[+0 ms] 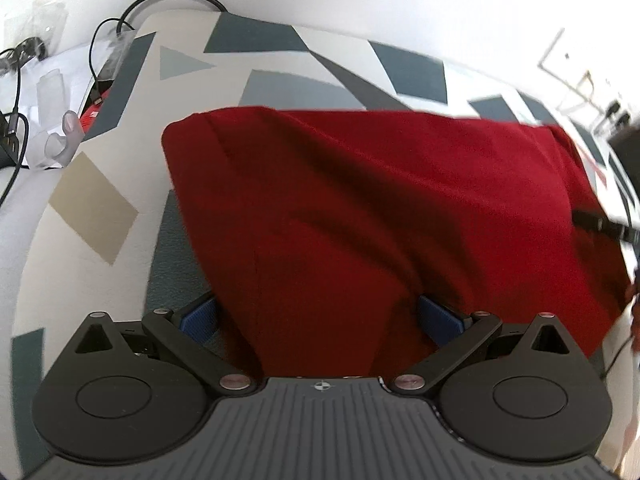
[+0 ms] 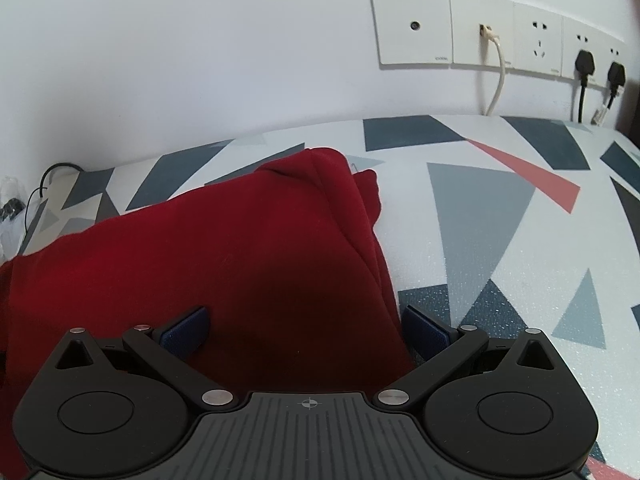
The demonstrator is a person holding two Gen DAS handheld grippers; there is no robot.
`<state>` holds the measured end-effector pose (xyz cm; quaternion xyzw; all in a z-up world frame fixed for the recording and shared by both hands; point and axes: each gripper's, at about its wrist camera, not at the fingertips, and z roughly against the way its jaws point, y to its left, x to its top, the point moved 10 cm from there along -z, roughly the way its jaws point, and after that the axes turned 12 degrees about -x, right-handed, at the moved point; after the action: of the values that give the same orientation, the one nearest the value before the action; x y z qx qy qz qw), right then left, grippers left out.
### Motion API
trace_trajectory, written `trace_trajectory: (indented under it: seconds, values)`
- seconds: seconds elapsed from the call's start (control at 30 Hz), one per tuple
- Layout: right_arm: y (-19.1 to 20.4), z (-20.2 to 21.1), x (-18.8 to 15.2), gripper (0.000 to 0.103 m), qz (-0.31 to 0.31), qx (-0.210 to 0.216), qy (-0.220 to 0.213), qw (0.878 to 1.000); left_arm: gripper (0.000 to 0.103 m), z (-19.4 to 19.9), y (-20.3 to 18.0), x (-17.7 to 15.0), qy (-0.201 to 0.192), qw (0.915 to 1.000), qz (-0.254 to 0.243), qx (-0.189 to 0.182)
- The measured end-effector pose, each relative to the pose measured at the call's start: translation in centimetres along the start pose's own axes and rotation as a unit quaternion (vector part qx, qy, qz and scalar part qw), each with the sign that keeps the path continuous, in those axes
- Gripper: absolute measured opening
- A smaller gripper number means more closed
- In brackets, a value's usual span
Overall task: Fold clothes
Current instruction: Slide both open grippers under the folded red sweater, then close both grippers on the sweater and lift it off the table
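A dark red garment (image 1: 360, 208) lies folded on a table with a geometric-patterned cloth (image 1: 96, 200). My left gripper (image 1: 320, 320) is wide open, its blue pads (image 1: 200, 318) on either side of the garment's near edge, with cloth lying between the jaws. In the right wrist view the same red garment (image 2: 224, 256) shows its right folded edge. My right gripper (image 2: 306, 332) is wide open too, its blue pads (image 2: 426, 334) straddling the garment's near right corner. Neither gripper pinches the cloth.
Black cables (image 1: 104, 40), clear plastic bags (image 1: 52, 92) and a red item (image 1: 94, 114) lie at the table's far left. A white wall with sockets (image 2: 500, 32), a white cable and black plugs (image 2: 586, 62) stands behind the table. The patterned cloth (image 2: 500, 220) extends to the right.
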<state>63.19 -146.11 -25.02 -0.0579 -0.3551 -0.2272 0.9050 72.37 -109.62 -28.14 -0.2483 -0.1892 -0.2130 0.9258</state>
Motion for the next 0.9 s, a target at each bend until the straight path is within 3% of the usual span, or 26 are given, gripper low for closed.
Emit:
trace_trajectory:
  seconds: [0.1,0.4,0.5,0.67,0.8,0.9]
  values:
    - [-0.7,0.9,0.7,0.102,-0.026,-0.002,-0.029,0.999,0.103,0.6,0.6,-0.3,-0.009,0.9999,0.012,-0.006]
    - [-3.1,-0.1,0.9,0.102,-0.118,0.032,-0.019,0.992,0.103,0.5,1.2,0.3,-0.020,0.9995,0.023,-0.005]
    - [-3.1,-0.3,1.0,0.102,-0.110,0.026,-0.014,0.994,0.103,-0.1,1.3,1.1,-0.021,0.9993,0.031,0.005]
    - [-1.6,-1.0,0.7,0.102,-0.014,-0.003,-0.021,1.000,0.103,-0.9,0.3,2.0,-0.016,0.9996,0.022,0.011]
    - [-0.6,-1.3,0.6,0.102,0.016,-0.013,-0.032,0.999,0.103,-1.3,-0.4,2.2,-0.013,0.9997,0.014,0.017]
    - [0.5,-1.4,0.6,0.102,0.038,0.004,-0.021,0.999,0.103,-1.7,-1.4,2.3,-0.009,0.9997,-0.002,0.023]
